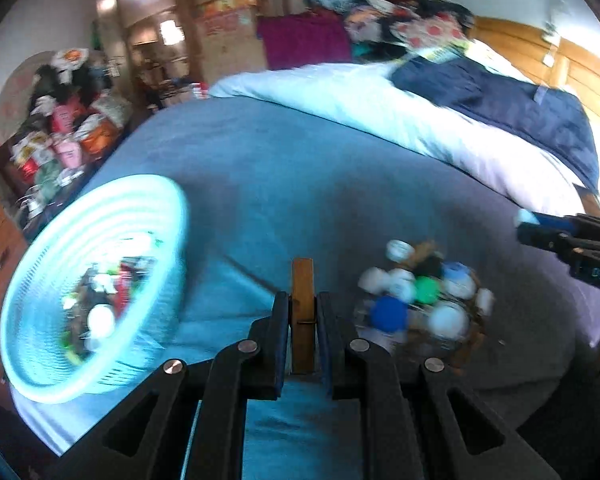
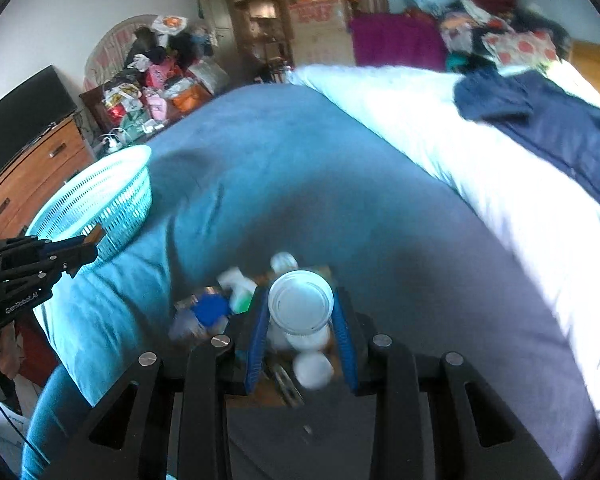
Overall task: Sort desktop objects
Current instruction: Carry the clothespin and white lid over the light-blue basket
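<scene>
Your left gripper is clamped on a wooden spring clothespin, which stands upright between the two black fingers with its top poking above the tips. In the right wrist view you can see that same gripper out on the left, hanging right by the rim of the turquoise plastic mesh basket, a bit of the peg showing at its tip.

The basket sits tilted on the blue bedspread, to the left of your left gripper, and it already holds a jumble of small stuff including something round and white. Too blurry to name the rest.

Your right gripper is squeezed around a clear round plastic lid-like cap, its blue-padded fingers touching it on both sides. It's right over the pile of bottle caps and small bits, so I can't tell if the cap is lifted off the heap or not.

From the left wrist camera that pile lies on the bedspread just right of the left gripper: white caps, a blue one, a green one. The right gripper's tip shows at the far right edge, up and apart from the pile.
</scene>
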